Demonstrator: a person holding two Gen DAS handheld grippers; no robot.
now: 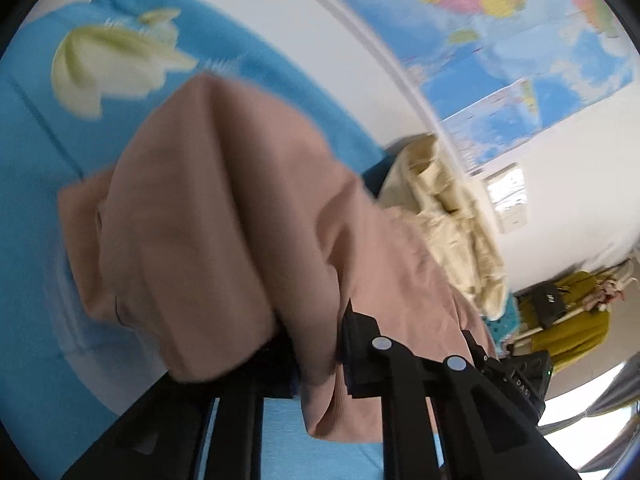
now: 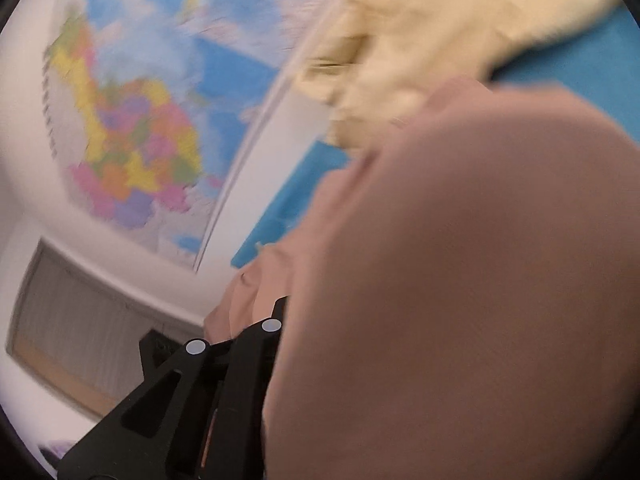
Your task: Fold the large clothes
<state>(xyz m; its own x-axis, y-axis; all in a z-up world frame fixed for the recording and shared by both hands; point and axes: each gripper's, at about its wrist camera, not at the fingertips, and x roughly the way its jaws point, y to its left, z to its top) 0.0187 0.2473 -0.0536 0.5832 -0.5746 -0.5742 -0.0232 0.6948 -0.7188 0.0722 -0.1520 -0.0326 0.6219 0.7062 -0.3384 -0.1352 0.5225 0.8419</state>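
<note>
Looks like we're mid-fold here: both grippers have a hold of the pink garment (image 1: 224,216) and are carrying an edge up and over, judging by how tilted both views are and how smeared the right one is. The left gripper (image 1: 320,344) sits at the bottom centre of its frame with its fingers pinched onto a fold of the pink cloth. The right gripper (image 2: 276,320), lower centre of its view, also seems clamped on the fabric, though the cloth covers one finger so I'm inferring a bit. The garment is a soft, thick-ish dusty pink knit, bunched and draping off the grippers, its far part resting on the blue bedsheet (image 1: 36,184). It fills the whole right side of the right view. Next move probably needs both held points brought down together onto the flat part so the edges line up, without dragging into the cream clothes pile (image 1: 444,216) sitting just beyond it.
</note>
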